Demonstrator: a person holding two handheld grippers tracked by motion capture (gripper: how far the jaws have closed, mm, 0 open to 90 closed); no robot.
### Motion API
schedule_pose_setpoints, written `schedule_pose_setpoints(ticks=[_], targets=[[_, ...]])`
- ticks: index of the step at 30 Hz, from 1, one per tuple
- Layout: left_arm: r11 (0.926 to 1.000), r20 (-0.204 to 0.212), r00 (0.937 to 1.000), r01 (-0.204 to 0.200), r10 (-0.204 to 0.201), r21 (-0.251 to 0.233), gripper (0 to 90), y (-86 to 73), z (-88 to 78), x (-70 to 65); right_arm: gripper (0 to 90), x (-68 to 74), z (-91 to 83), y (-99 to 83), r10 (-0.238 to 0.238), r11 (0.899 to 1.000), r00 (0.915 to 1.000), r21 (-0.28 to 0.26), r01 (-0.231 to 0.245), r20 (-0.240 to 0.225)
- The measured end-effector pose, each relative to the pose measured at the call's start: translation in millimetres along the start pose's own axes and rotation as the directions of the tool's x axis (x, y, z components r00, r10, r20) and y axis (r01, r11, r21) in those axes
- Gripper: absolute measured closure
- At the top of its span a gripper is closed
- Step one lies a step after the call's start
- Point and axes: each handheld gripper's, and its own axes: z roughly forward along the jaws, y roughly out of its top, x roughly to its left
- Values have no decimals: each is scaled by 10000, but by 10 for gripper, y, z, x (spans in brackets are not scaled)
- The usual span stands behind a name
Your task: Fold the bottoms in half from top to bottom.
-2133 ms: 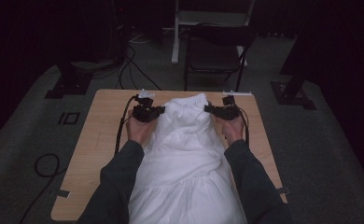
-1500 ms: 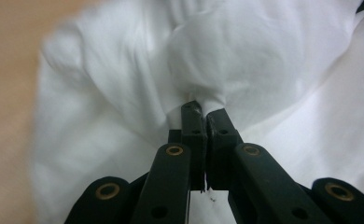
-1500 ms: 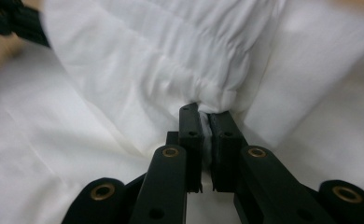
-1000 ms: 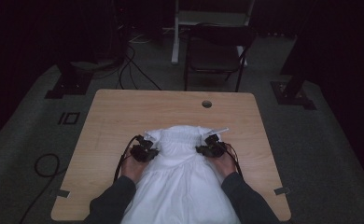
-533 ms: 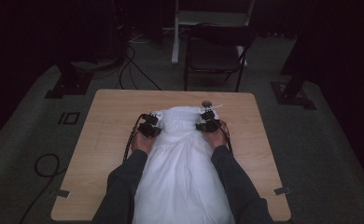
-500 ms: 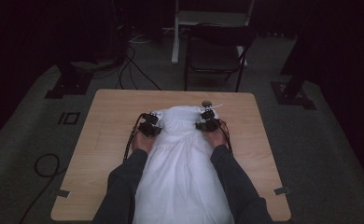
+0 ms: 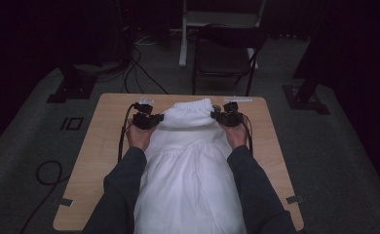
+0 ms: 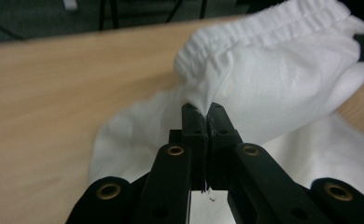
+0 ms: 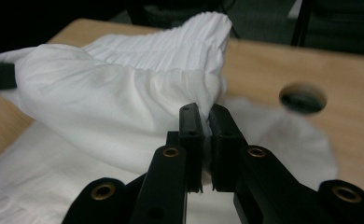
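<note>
Nearest, the person's two forearms in dark sleeves (image 7: 124, 180) come in from the bottom edge, w/ the lower part of a white skirt (image 7: 188, 170) lying flat between them on the tabletop (image 7: 100, 146). Further out, the left gripper (image 7: 155, 118) is clamped on the cloth just under the elastic waistband (image 7: 193, 104), and the right gripper (image 7: 216, 115) is clamped the same way on the opposite side. Both pinch points are raised, so the waist part hangs off the wood; probably to stretch it even, or to fold it. Beyond, approx. at the far edge, a round cable hole (image 9: 303, 96), then a dark chair (image 7: 224, 53) on the floor.
</note>
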Motion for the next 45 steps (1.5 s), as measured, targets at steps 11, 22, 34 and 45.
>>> schedule_pose_setpoints(ticks=[11, 22, 34, 45], targets=[[9939, 1060, 9928, -452, 559, -1008, 883, 3, -706, -263, 855, 206, -608, 62, -526, 9911, 9926, -1274, 385, -1091], [9923, 1312, 9856, -1143, 1071, 485, 882, -786, -758, -327, 855, 493, -844, -626, -1898, 9814, 9673, -38, 1919, -1685], [9524, 1617, 9849, -1065, 616, 2857, 879, -1614, -326, -437, 855, 502, -508, -1516, -1404, 9521, 9693, 2412, 1881, -2018], [9569, 1098, 9896, -1190, 926, 2650, 877, -1319, 20, -246, 852, 394, -170, -1356, -1385, 9539, 9793, 2460, 1721, -1478]])
